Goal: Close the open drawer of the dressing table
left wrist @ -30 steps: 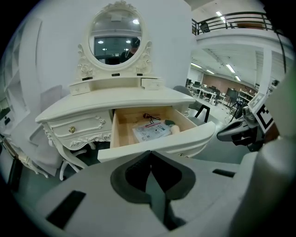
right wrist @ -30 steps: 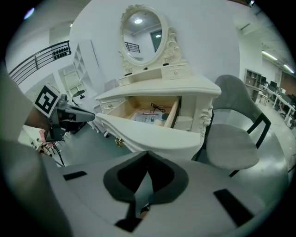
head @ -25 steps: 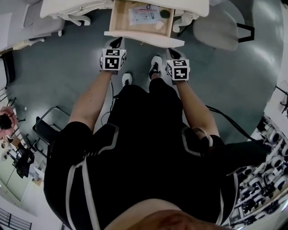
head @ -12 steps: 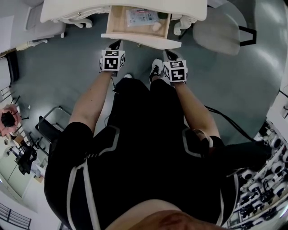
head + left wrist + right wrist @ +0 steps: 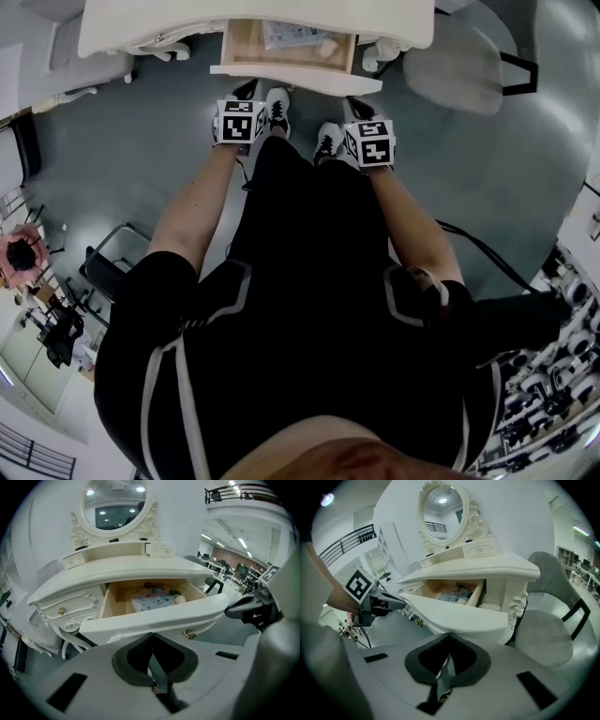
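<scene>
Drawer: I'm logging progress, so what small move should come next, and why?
Probably press forward evenly with both: the drawer juts partly open from the dressing table, and the left gripper and right gripper, jaws shut, appear to rest against its front.

Your dressing table (image 5: 122, 571) wears smooth cream paint with a soft gloss, and the drawer (image 5: 154, 618) front carries the same coat. Inside, the drawer's walls are bare pale wood, matt. The small knob (image 5: 189, 634) under the front has a brassy metal shine. The flat packet (image 5: 152, 603) lying in the drawer may be paper or plastic film; it is too small to tell. The mirror (image 5: 117, 508) is glossy glass in a carved, painted frame. Your left gripper (image 5: 153, 634) and right gripper (image 5: 450, 634) have matt grey plastic shells with dull black pads. The chair (image 5: 548, 639) at the right is grey cloth. The floor (image 5: 141, 131) is smooth and faintly shiny.
</scene>
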### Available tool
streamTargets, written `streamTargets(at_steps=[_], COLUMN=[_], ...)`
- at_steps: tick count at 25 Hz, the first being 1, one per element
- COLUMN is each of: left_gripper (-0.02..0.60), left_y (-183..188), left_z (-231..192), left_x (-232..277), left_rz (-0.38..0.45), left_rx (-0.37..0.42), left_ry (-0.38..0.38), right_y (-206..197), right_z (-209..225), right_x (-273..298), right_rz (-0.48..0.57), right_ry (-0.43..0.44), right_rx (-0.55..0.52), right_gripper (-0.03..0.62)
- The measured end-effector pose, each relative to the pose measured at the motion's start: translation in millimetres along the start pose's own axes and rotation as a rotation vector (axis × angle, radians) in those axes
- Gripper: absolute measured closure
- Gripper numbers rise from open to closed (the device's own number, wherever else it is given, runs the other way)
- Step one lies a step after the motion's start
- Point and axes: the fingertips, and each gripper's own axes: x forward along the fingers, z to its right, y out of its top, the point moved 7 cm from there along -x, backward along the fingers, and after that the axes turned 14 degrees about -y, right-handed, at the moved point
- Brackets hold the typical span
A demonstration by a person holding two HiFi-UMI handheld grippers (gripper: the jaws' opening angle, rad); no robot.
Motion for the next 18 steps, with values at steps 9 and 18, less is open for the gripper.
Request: streamTargets(at_steps=[9, 18], left_gripper=[0.577, 0.577], left_y=[28, 51], left_z=[-19, -35], left_x=[20, 36], left_rz=[0.015, 0.053], left_rx=[0.022, 0.032], left_ry=[-0.057, -0.119], right_y=[22, 49], right_z=[8, 14], right_x=[16, 34], right_rz=[-0.014, -0.014], right_ry=[-0.07, -0.13], right_rx=[0.087, 0.09], right_gripper=[0.589, 0.589])
